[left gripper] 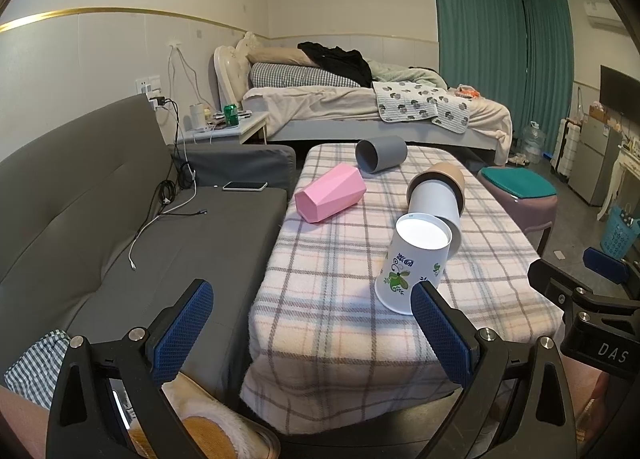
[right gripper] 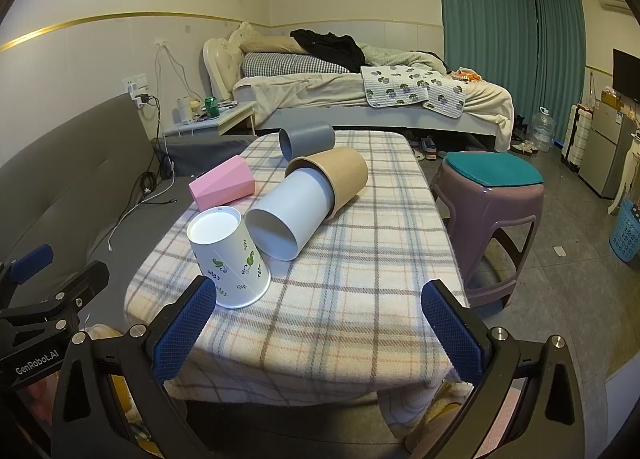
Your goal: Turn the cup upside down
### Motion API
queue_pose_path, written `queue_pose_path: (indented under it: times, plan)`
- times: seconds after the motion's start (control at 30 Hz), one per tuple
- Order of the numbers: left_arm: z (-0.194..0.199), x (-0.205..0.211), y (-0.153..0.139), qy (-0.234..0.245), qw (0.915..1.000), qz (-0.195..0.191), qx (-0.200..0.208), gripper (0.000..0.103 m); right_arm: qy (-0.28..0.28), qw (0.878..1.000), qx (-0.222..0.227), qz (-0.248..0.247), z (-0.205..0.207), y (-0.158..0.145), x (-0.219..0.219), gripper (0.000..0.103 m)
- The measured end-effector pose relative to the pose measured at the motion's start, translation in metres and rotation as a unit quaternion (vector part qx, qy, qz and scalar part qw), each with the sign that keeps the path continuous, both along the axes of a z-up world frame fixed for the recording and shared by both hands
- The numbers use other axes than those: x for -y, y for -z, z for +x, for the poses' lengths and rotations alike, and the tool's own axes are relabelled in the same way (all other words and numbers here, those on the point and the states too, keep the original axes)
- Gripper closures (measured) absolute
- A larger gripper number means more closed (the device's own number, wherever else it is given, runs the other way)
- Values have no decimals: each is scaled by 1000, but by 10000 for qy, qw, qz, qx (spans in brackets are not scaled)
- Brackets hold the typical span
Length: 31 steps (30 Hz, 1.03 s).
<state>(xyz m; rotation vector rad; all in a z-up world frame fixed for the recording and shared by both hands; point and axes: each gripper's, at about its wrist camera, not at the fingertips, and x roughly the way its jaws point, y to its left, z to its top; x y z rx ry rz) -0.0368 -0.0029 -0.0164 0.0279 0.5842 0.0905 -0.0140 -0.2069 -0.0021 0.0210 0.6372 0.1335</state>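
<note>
A white paper cup with green leaf print [left gripper: 412,263] [right gripper: 228,259] stands upside down, base up, on the plaid-covered table [left gripper: 340,299] [right gripper: 340,299]. Behind it a light grey cup [left gripper: 436,207] [right gripper: 292,215] lies on its side, nested in a tan cup [left gripper: 440,175] [right gripper: 340,175]. A pink faceted cup [left gripper: 330,193] [right gripper: 222,185] and a dark grey cup [left gripper: 380,155] [right gripper: 306,139] also lie on their sides. My left gripper [left gripper: 312,331] is open and empty at the table's near edge, left of the white cup. My right gripper [right gripper: 320,327] is open and empty, right of that cup.
A grey sofa [left gripper: 120,219] with cables and a phone [left gripper: 245,186] is to the left. A purple stool with a teal cushion [right gripper: 492,195] stands right of the table. A bed [left gripper: 360,107] lies behind, and a blue basket [right gripper: 626,235] is at far right.
</note>
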Motion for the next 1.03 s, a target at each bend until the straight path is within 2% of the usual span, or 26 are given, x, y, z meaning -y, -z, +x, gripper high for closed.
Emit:
queue_pose_path:
  times: [1.03]
  plan:
    - [-1,2,0,21,10000,-6,40,1,18,10000,-82,14,2,4,0,0]
